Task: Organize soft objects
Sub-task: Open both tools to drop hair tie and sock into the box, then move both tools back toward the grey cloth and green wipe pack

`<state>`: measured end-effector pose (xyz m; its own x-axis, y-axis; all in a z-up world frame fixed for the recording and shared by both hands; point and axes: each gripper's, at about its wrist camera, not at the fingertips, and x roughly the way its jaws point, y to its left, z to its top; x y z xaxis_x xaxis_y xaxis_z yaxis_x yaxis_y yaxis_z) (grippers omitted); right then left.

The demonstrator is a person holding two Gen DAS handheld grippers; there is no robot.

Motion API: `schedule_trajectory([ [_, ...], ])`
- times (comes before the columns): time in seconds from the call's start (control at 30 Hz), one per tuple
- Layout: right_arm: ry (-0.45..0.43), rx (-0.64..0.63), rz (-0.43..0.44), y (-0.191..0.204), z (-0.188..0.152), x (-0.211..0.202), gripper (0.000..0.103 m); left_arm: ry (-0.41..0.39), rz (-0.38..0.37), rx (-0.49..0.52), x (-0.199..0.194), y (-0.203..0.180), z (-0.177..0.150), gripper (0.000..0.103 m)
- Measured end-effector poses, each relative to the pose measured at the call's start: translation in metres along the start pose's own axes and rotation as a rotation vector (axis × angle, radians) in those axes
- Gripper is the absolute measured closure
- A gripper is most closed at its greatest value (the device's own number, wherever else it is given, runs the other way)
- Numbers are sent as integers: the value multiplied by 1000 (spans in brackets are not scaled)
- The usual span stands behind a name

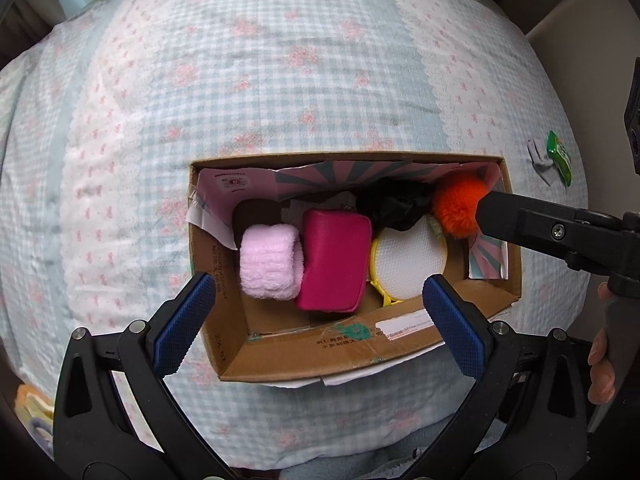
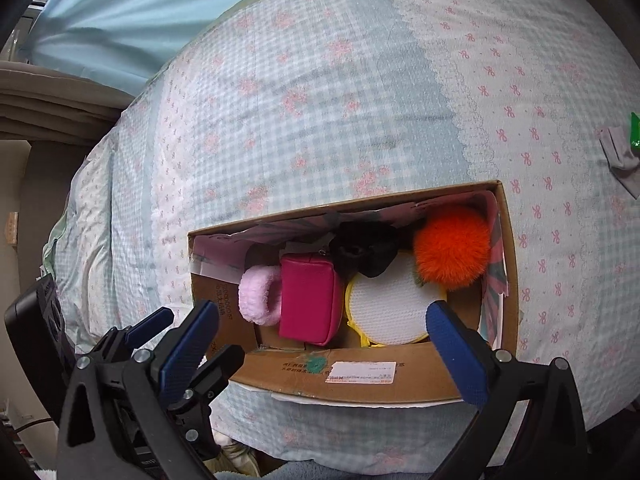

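A cardboard box (image 1: 344, 350) (image 2: 360, 380) lies on the bed. It holds a pink fluffy band (image 1: 270, 264) (image 2: 260, 294), a magenta pouch (image 1: 334, 260) (image 2: 310, 300), a white round pad with yellow rim (image 1: 408, 264) (image 2: 386, 308), a black fabric piece (image 1: 394, 204) (image 2: 366, 250) and an orange pom-pom (image 1: 456, 206) (image 2: 452, 246). My left gripper (image 1: 320, 320) is open and empty above the box's near side. My right gripper (image 2: 324, 344) is open and empty over the box's front wall; in the left wrist view its finger (image 1: 516, 224) touches the pom-pom.
The bed carries a light blue checked quilt with pink bows (image 1: 280, 80) (image 2: 320, 100). A grey cloth (image 1: 540, 160) (image 2: 620, 160) and a green packet (image 1: 560, 156) (image 2: 635, 130) lie at the far right. A blue curtain (image 2: 120, 20) hangs behind.
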<state>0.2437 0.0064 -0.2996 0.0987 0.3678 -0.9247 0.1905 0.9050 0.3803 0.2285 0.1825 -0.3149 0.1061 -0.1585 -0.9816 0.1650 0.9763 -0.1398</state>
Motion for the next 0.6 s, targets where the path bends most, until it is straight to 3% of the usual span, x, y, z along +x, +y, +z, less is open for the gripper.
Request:
schedule_trajectory([
  [0.27,-89,-45,-12,10,-27,-50,0,-78,-24,14,-52,-22,-16,0],
  [0.47,-155,-82,-91,14,-58,-92,0,-125,-58,40,-86,-41,-38,0],
  [0.6,-231,-85,-127,7,-76,-126,0,-179,-33,67,-107,-54,-53,0],
])
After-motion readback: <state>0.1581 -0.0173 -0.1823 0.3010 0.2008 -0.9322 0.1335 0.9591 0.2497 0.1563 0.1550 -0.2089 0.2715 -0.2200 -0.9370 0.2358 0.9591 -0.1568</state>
